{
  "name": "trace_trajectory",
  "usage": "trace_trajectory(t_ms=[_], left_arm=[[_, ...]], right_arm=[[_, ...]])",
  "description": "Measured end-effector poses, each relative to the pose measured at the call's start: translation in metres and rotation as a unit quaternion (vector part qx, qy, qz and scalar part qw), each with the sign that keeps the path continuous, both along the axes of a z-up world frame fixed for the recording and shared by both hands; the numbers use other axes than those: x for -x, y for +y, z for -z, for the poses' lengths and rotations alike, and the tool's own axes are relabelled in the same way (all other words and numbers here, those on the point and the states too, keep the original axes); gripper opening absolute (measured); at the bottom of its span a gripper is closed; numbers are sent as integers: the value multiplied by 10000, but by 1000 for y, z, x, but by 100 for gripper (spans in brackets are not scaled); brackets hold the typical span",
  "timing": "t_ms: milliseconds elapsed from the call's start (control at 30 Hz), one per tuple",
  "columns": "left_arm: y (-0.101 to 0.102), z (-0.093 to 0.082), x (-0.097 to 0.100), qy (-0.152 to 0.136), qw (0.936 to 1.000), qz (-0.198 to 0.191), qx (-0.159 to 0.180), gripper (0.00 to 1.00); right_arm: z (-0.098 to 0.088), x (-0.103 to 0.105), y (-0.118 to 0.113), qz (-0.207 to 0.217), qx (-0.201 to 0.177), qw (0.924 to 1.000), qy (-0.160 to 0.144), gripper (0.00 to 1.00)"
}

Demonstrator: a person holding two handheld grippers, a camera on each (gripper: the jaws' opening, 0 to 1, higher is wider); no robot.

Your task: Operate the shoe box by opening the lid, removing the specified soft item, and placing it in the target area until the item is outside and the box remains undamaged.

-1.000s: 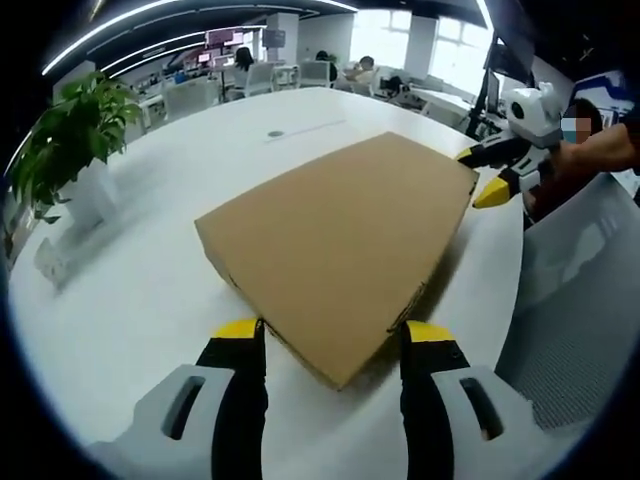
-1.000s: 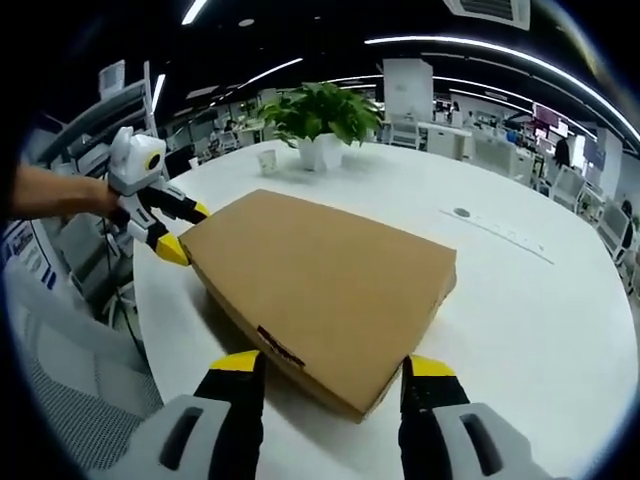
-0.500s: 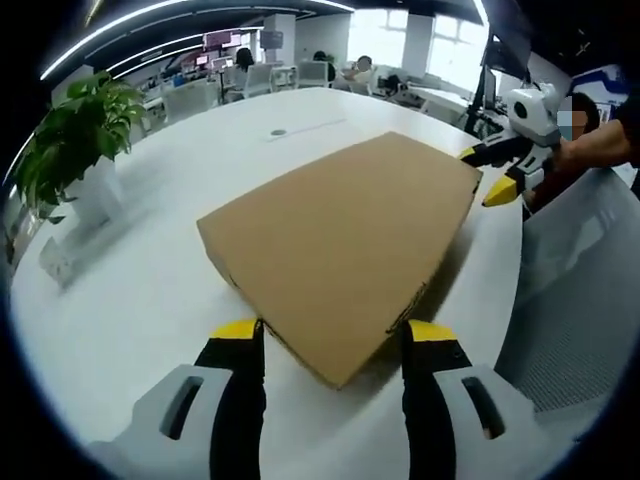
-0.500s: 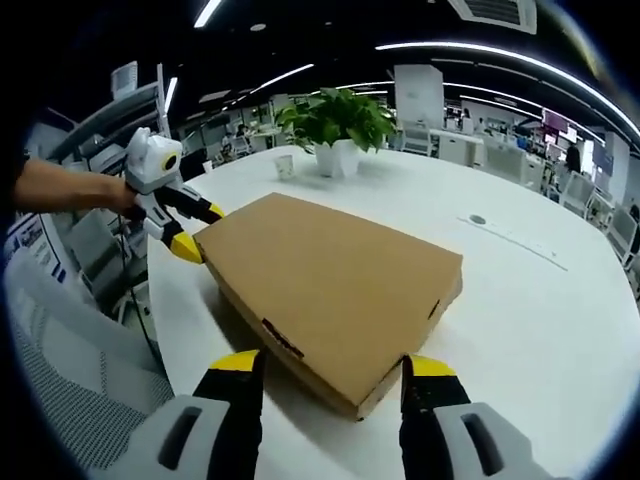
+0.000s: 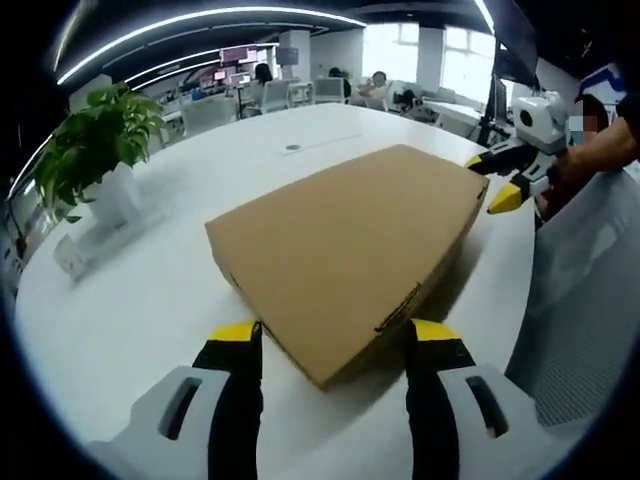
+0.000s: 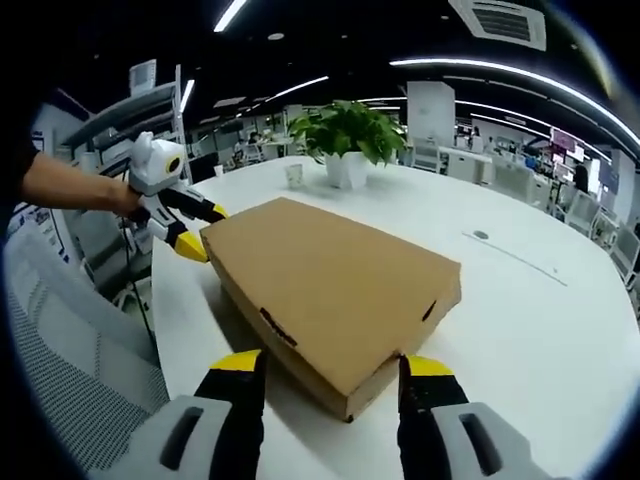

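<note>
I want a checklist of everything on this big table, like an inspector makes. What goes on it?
Surface: white round table, mostly bare, with a small round fitting set in its top.
Job's things: brown cardboard shoe box, lid shut, lying flat; no soft item seen outside it.
Clutter: potted plant in a white pot, with a small white cup beside it.
Grippers: left hand-held gripper open, jaws either side of one box corner; right hand-held gripper open, at the opposite corner.
Cables: nothing seen.
Surroundings: open office with desks, chairs and ceiling lights; a mesh chair by the table.
</note>
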State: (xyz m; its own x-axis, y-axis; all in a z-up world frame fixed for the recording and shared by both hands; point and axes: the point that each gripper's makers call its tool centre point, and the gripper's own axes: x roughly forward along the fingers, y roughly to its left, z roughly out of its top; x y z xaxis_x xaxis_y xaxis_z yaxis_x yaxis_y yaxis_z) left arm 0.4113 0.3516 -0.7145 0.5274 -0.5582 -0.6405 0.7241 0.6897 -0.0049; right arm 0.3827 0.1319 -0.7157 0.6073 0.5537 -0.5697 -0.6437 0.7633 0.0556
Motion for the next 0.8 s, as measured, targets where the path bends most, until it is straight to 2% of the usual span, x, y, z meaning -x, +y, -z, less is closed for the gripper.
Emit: trace_trajectory(t_ms=[133,333,800], left_arm=[[0,0,0,-177,9998,-129,-27,54],[0,3,0,-394,9988,-214,-184,54],[3,-6,-2,-229,9993,-290,-47,53]], right_arm=[[2,-3,-3,22,172,9997,-151,45],[1,-4,-3,115,110,9997,-166,43],[-8,-1,-2,149,32,9999,0,43]])
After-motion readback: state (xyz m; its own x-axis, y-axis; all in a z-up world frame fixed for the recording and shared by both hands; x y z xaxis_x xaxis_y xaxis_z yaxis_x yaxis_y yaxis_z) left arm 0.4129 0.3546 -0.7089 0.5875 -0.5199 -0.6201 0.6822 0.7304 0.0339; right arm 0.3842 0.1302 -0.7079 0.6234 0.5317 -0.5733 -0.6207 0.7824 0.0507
